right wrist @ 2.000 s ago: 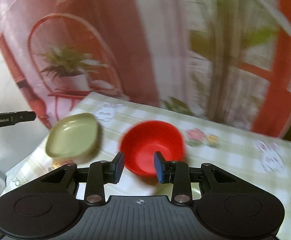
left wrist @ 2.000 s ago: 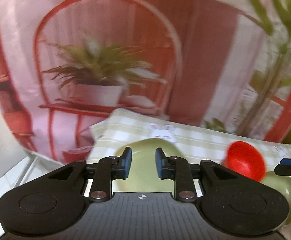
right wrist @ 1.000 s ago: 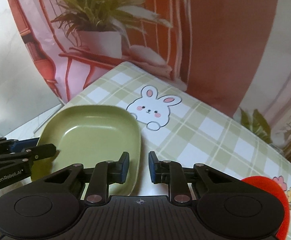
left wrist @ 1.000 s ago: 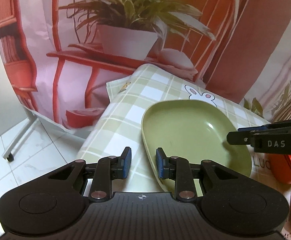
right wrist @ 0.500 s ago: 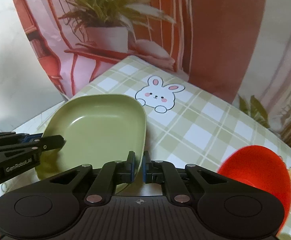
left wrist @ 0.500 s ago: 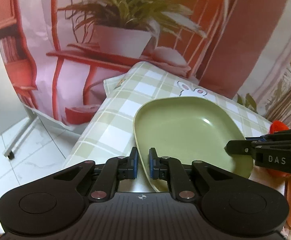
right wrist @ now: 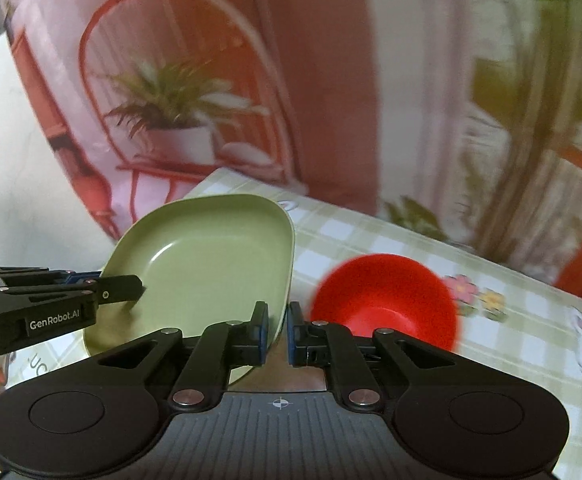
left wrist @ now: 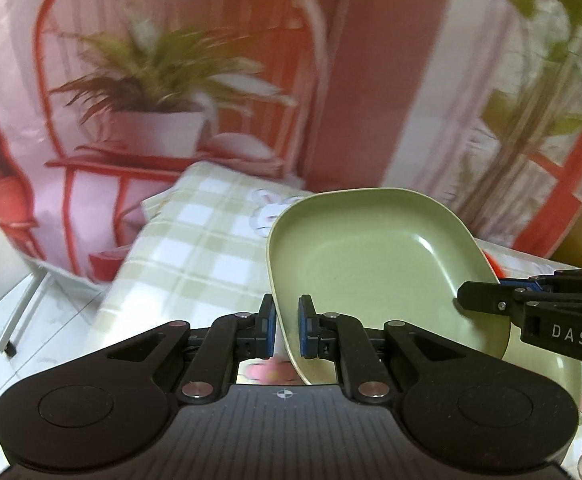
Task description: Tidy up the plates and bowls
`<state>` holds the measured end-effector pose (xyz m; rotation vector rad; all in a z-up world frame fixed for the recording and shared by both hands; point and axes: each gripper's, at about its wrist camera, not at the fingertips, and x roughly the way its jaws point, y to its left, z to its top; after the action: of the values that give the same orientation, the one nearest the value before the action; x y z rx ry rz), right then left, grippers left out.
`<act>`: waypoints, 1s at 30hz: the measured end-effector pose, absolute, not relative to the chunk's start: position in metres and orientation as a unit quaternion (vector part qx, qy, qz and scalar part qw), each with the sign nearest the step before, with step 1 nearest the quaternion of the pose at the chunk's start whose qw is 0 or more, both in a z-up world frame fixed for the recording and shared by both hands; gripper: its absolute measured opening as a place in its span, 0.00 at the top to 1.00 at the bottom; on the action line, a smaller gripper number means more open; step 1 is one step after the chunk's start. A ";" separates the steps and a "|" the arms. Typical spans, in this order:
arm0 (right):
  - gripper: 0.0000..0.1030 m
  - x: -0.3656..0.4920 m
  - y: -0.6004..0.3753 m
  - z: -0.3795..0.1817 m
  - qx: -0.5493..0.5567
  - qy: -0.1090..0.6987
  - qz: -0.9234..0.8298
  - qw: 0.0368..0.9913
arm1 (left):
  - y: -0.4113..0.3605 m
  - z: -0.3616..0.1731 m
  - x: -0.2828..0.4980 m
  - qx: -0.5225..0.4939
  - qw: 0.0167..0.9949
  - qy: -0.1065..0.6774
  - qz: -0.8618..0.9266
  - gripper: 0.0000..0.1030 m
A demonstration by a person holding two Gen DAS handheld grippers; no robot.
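Note:
A green square plate is held in the air, tilted, above the checked tablecloth. My left gripper is shut on its left rim. My right gripper is shut on its right rim. The plate fills the left of the right wrist view. A red bowl sits on the cloth to the right of the plate. A second green plate shows under the right gripper in the left wrist view.
The table carries a green and white checked cloth with rabbit and flower prints. A printed backdrop with a potted plant hangs behind the table. The table's left edge drops to a tiled floor.
Both grippers closed on the green plate's rims and lifted it off the cloth; it now tilts up. The red bowl stays on the table.

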<state>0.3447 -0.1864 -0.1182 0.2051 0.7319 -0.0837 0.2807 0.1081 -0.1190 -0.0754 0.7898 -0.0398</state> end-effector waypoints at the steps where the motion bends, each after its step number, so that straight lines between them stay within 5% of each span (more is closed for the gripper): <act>1: 0.92 0.337 -0.193 -0.117 0.105 0.354 -0.046 0.928 | 0.100 -0.117 0.280 -0.034 0.922 0.385 -0.025 0.88; 30: 0.89 0.161 -0.322 -0.130 0.182 0.286 -0.145 0.930 | -0.092 -0.122 0.262 0.043 0.906 0.396 -0.142 0.87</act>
<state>0.1608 -0.3217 -0.1302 0.3727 0.5852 -0.2966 0.2622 -0.0916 -0.1217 0.0890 0.8172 -0.2935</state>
